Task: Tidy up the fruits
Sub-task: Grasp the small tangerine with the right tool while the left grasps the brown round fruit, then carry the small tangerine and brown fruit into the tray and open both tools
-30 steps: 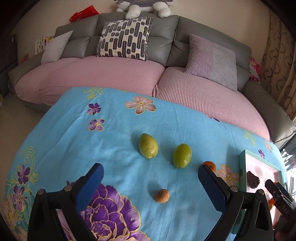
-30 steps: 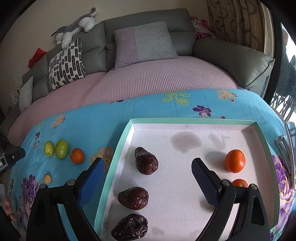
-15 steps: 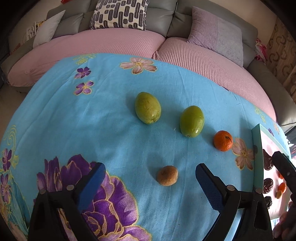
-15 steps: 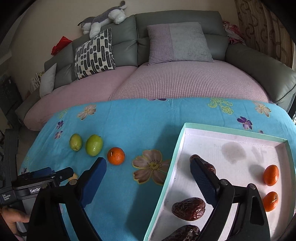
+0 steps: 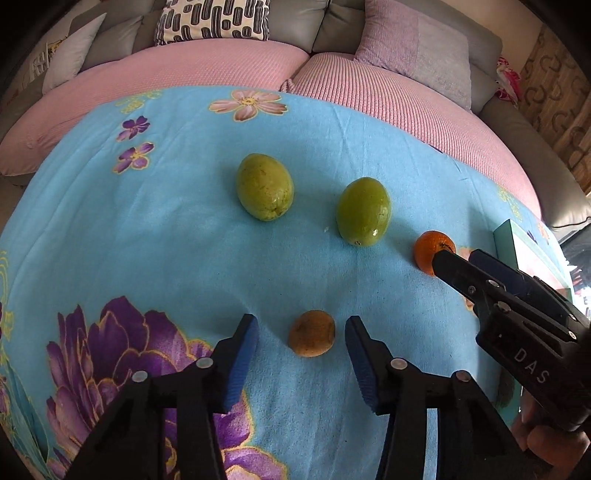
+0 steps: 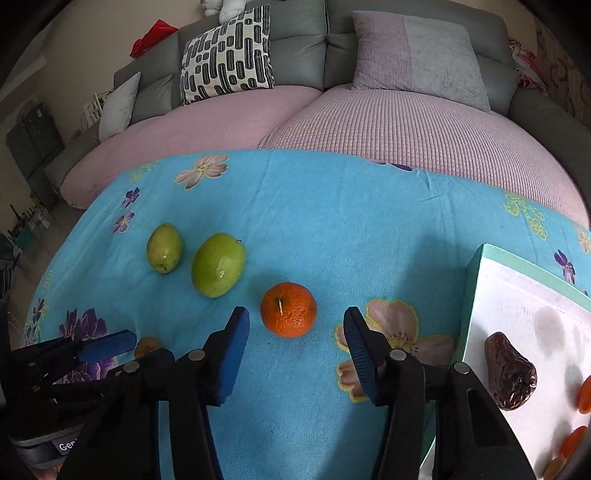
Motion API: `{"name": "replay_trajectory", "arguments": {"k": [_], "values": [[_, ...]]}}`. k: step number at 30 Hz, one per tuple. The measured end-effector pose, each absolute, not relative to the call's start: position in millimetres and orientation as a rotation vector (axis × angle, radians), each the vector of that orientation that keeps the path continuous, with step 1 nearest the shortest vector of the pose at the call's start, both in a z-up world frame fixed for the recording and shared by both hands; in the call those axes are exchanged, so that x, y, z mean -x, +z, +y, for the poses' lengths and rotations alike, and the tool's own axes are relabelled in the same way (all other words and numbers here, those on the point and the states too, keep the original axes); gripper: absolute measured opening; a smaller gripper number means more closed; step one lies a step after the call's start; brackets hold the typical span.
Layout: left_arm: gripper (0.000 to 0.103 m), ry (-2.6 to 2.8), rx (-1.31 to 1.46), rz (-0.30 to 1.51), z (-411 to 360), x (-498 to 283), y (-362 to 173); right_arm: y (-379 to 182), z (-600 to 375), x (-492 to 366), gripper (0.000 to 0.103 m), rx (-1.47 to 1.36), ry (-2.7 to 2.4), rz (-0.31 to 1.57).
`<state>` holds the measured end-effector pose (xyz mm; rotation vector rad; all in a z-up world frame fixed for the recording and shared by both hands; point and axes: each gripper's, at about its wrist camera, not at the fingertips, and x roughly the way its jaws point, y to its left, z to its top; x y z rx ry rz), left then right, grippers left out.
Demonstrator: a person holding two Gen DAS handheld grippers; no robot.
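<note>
A: What does the tray [image 6: 476,280] hold?
B: A shallow rectangular tray with a mint-green rim and a white floor lies at the right edge of the cloth. Inside it are a dark, wrinkled date [image 6: 511,373] and, cut off by the edge of the right wrist view, parts of small orange fruits [image 6: 572,441]. How many there are cannot be told.

A: Where is the fruit that remains outside?
B: On the blue cloth [image 5: 166,229], a fleecy fabric printed with pink and purple flowers. Two smooth, egg-shaped green fruits, one at the left [image 5: 265,192] and one at the right [image 5: 363,211], lie side by side, apart. A round tangerine [image 6: 289,309] with pitted skin and a short stem lies right of them. A small, dull brown fruit [image 5: 312,333] lies nearer the cameras.

A: How are the grippers set?
B: The left gripper [image 5: 301,341] is spread, its blue ribbed pads on either side of the brown fruit, not touching it. The right gripper [image 6: 295,332] is likewise spread, the tangerine between its fingertips, with gaps on both sides.

A: What lies behind?
B: A grey sofa [image 6: 295,33] with pink quilted seat covers and cushions.
</note>
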<state>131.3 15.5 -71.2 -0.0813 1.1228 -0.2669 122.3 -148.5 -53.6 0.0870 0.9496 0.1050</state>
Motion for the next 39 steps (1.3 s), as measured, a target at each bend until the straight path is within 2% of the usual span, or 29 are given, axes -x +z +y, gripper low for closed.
{"name": "replay_trajectory", "arguments": {"k": [1, 6, 9, 19, 39], "values": [[0.041, -0.267, 0.080, 1.124, 15.7, -131.6, -71.8, -55.2, -146.5, -124.9, 0.046, -0.080, 0.107, 0.953], [0.028, -0.296, 0.100, 1.126, 17.8, -129.7, -72.7, -61.6, -139.2, -132.8, 0.042, -0.055, 0.114, 0.967], [0.028, -0.299, 0.107, 1.126, 18.8, -129.4, -73.4, -63.7, -136.5, -134.8, 0.038, -0.027, 0.096, 0.969], [0.027, -0.305, 0.127, 1.118, 22.8, -131.0, -75.0, -61.1, -137.3, -130.2, 0.035, -0.034, 0.095, 0.951], [0.027, -0.337, 0.125, 0.991, 19.5, -112.3, -35.0, 3.6, -160.2, -40.3, 0.035, -0.113, 0.022, 0.856]]}}
